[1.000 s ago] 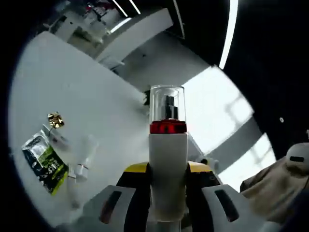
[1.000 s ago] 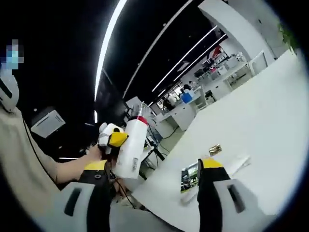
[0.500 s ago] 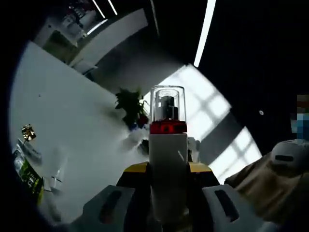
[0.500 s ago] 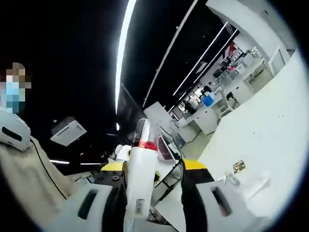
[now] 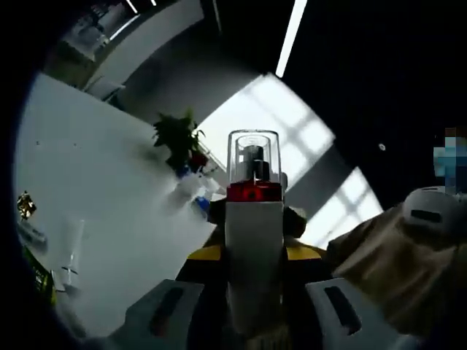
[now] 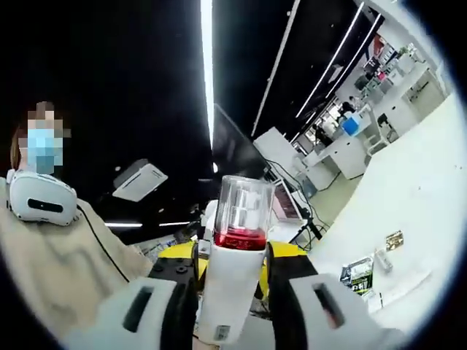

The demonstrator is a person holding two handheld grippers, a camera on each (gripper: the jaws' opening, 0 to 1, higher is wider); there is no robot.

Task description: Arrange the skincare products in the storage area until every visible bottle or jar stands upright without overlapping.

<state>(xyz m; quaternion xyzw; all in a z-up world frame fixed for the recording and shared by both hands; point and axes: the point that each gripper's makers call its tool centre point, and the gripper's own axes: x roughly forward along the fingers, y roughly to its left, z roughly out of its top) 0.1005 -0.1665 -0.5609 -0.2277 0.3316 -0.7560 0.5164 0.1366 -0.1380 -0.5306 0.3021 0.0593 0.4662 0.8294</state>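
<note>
A white bottle with a red band and a clear cap stands upright between the jaws of my left gripper, which is shut on its body, high above the white table. In the right gripper view the same bottle fills the gap between the yellow-tipped jaws of my right gripper, which also looks shut on it. Dark parts of the other gripper show just behind the bottle in the left gripper view.
On the table lie a green packet, a small gold item and a slim tube. A potted plant stands at the table's far end. A person in beige is close by.
My right gripper has come up to the bottle held by the left and its jaws have narrowed around it. Both views have tilted up, away from the table.
</note>
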